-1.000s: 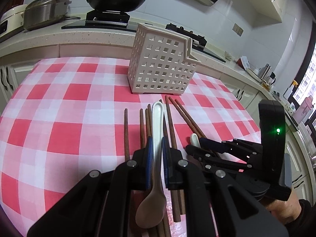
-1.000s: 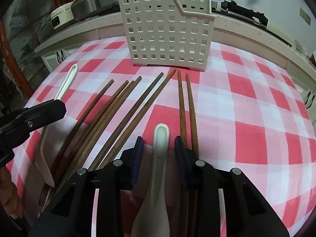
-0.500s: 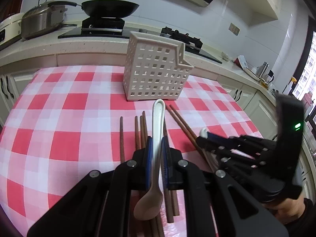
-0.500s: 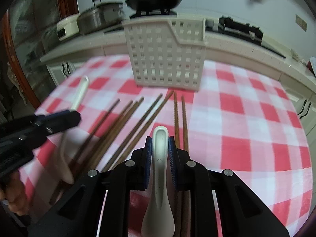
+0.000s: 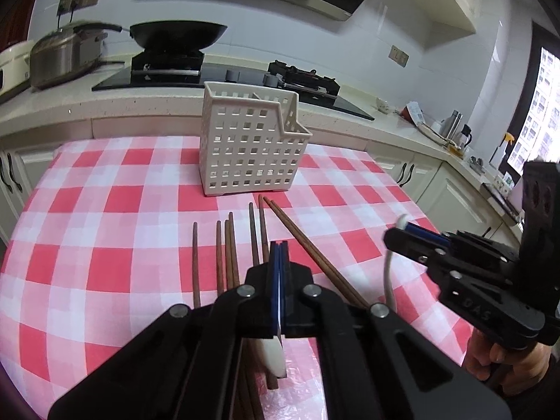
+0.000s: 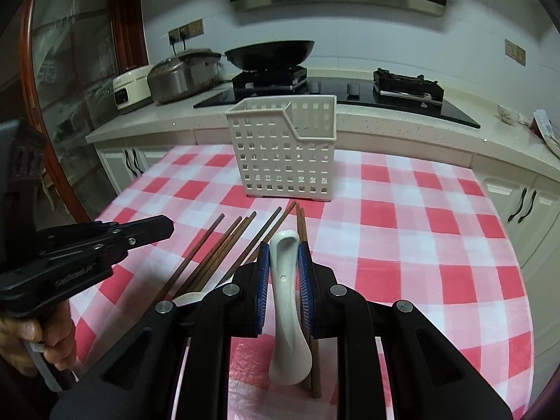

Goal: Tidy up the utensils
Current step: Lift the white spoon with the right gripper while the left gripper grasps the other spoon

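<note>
The right tongs (image 6: 283, 269) are clamped on a white spoon (image 6: 287, 301), held above the desk (image 6: 420, 245) with its bowl toward the camera. The left tongs (image 5: 279, 280) are pressed together on the thin edge of a second white spoon (image 5: 274, 357). Brown chopsticks (image 5: 227, 252) lie loose on the checked cloth, just in front of the white slotted basket (image 5: 248, 147).
</note>
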